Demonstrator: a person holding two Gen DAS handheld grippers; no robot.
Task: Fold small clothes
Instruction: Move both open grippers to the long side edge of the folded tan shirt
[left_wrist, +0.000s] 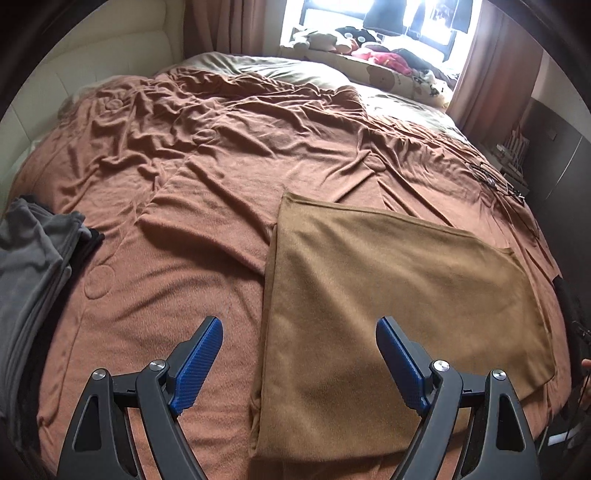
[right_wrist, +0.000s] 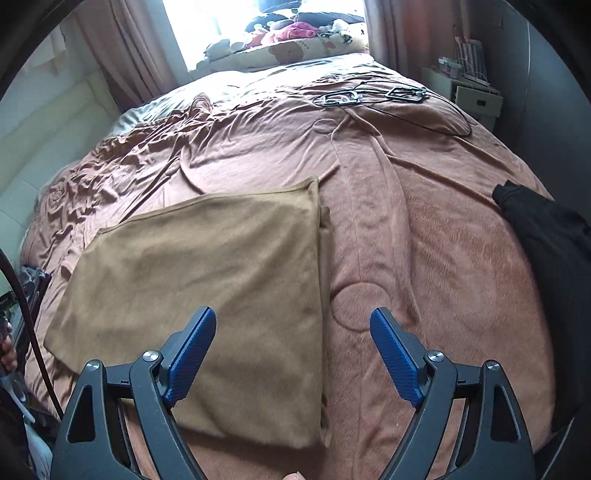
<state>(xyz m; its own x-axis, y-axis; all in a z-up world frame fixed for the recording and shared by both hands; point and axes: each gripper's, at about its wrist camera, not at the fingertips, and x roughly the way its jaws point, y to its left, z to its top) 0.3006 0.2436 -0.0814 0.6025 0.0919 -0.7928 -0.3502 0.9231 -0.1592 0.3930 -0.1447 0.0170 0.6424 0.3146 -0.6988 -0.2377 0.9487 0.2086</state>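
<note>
A tan cloth (left_wrist: 399, 295) lies folded flat in a rough rectangle on the rust-brown bedspread (left_wrist: 207, 177). My left gripper (left_wrist: 299, 328) hovers open above the cloth's left edge, nothing between its blue pads (left_wrist: 199, 365). In the right wrist view the same tan cloth (right_wrist: 207, 280) lies at the left. My right gripper (right_wrist: 293, 321) stands open over its right edge, holding nothing. The bedspread (right_wrist: 424, 221) shows bare to the right of it.
Grey folded clothes (left_wrist: 33, 266) are stacked at the left bed edge. A black garment (right_wrist: 550, 280) lies at the right edge. Hangers and a cord (right_wrist: 373, 96) rest further back. Plush toys (left_wrist: 369, 48) line the window. A bedside unit (right_wrist: 465, 88) stands to the right.
</note>
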